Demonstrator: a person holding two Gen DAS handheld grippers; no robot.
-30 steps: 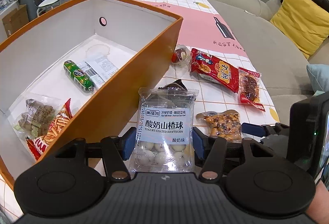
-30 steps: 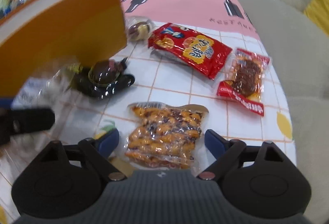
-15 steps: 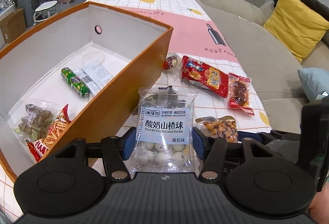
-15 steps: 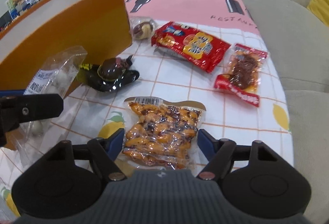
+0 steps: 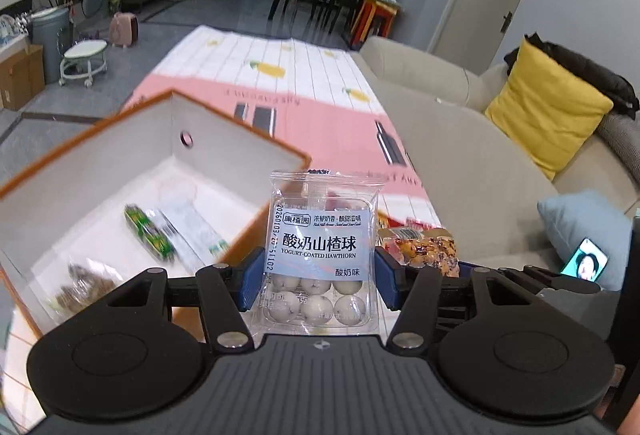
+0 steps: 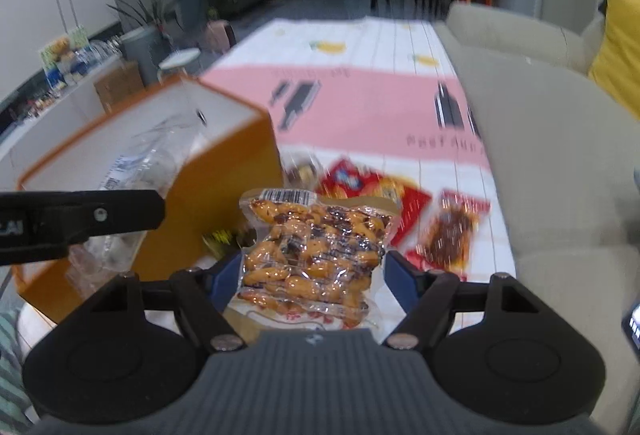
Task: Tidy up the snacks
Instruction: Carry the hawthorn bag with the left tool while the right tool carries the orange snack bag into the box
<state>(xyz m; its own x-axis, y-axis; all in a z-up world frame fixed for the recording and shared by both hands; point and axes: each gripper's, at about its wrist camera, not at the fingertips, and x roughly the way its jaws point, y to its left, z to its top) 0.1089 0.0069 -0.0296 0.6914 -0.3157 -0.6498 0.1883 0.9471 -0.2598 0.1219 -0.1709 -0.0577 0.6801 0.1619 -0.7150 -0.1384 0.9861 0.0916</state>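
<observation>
My left gripper [image 5: 320, 281] is shut on a clear bag of yogurt-coated hawthorn balls [image 5: 322, 255] and holds it upright above the table, beside the right wall of the orange box [image 5: 240, 151]. My right gripper [image 6: 314, 273] is shut on a clear pack of orange-brown nuts [image 6: 316, 255], lifted off the table. The nut pack also shows in the left wrist view [image 5: 424, 249]. The box holds a green sausage stick [image 5: 148, 233], a white sachet and other snack bags. The left gripper's arm [image 6: 80, 221] crosses the right wrist view.
On the checked tablecloth [image 6: 360, 107] lie a red snack bag [image 6: 372, 191], a red-edged jerky pack [image 6: 452, 231], a small round sweet [image 6: 302, 171] and a dark packet partly hidden behind the nut pack. A beige sofa [image 5: 460, 163] runs along the right.
Both grippers have risen and tilted up. The right gripper has closed on the nut pack and lifted it off the table. The left gripper still holds the hawthorn bag, now higher.
</observation>
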